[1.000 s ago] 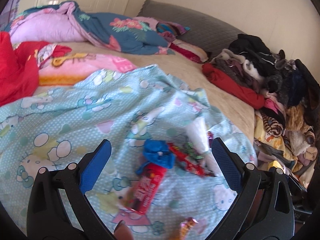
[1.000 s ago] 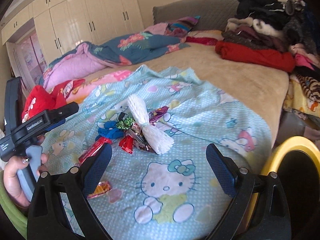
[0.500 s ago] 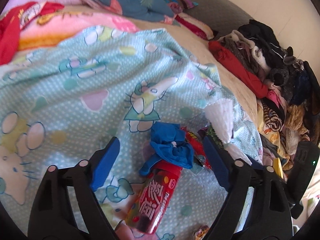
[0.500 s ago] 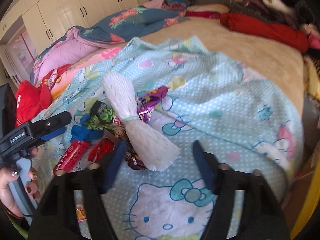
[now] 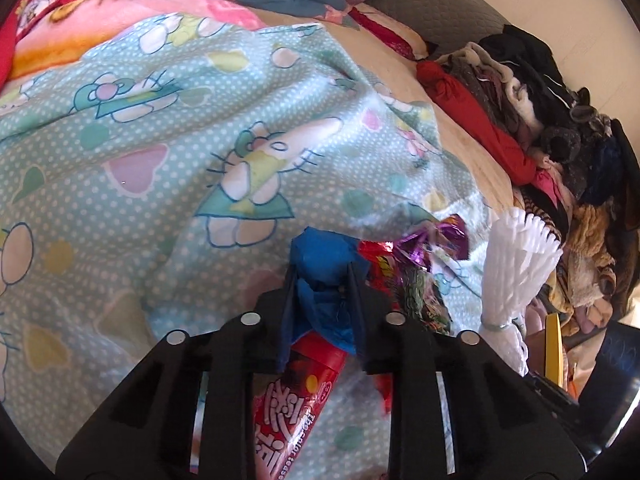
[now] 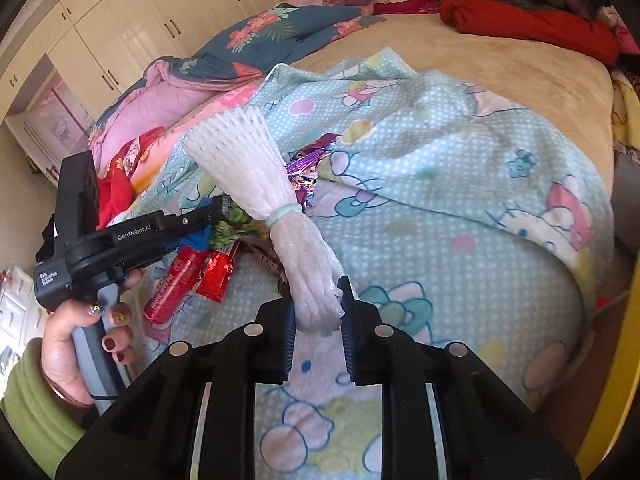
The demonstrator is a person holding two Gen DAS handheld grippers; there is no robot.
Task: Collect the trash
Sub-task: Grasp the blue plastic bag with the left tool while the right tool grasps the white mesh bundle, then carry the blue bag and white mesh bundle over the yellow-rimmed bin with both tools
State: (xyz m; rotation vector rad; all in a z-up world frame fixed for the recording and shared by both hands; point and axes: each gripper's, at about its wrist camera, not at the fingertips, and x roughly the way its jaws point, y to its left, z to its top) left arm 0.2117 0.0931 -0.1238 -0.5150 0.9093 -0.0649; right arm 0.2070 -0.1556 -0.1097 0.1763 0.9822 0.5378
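Note:
A pile of trash lies on the Hello Kitty blanket. My left gripper is shut on a crumpled blue wrapper, which lies over the top of a red candy tube. Purple and red foil wrappers lie just right of it. My right gripper is shut on the near end of a white foam net sleeve tied with a band; the sleeve also shows in the left wrist view. The left gripper shows in the right wrist view, held by a hand.
A yellow-rimmed bin stands at the right bed edge. Folded clothes are piled along the right side of the bed. Quilts and pillows lie at the far end, with wardrobes behind.
Both grippers moved down and forward to the trash pile and closed: the left on the blue wrapper, the right on the end of the foam net sleeve.

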